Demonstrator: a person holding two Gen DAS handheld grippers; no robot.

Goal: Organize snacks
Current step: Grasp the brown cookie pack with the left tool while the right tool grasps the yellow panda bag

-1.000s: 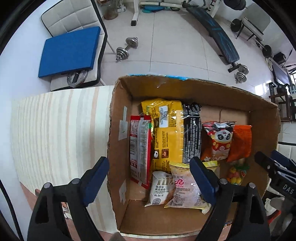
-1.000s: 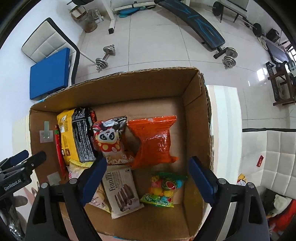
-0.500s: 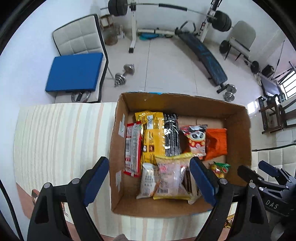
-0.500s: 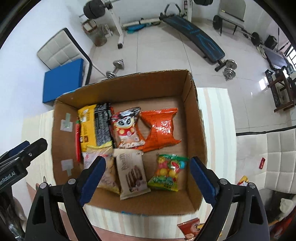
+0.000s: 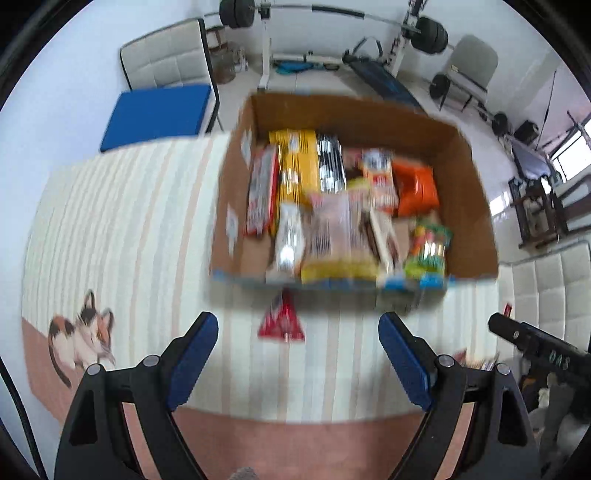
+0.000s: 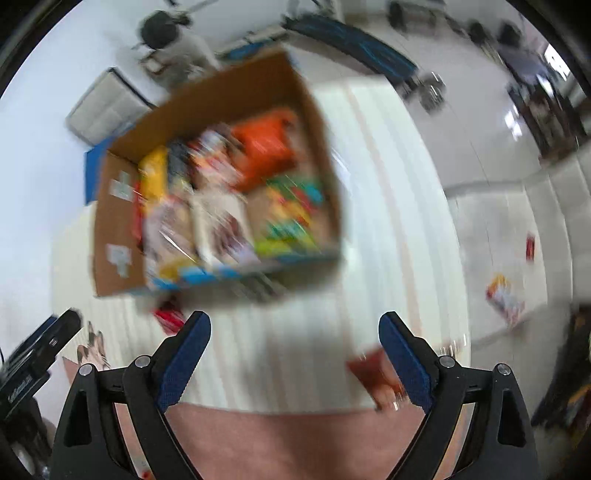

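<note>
A cardboard box full of several snack packets stands on the striped tablecloth. A red packet lies on the cloth just in front of the box. Another red packet lies near the cloth's front right edge, by my right gripper. My left gripper is open and empty, held back from the box. My right gripper is open and empty too. Both views are blurred by motion.
The cloth has a cat picture at its front left. A packet lies on the floor to the right. A chair with a blue cushion and gym equipment stand behind the table.
Both grippers have pulled back and up from above the box. The box now sits farther away, and the cloth with the loose red packets has come into view.
</note>
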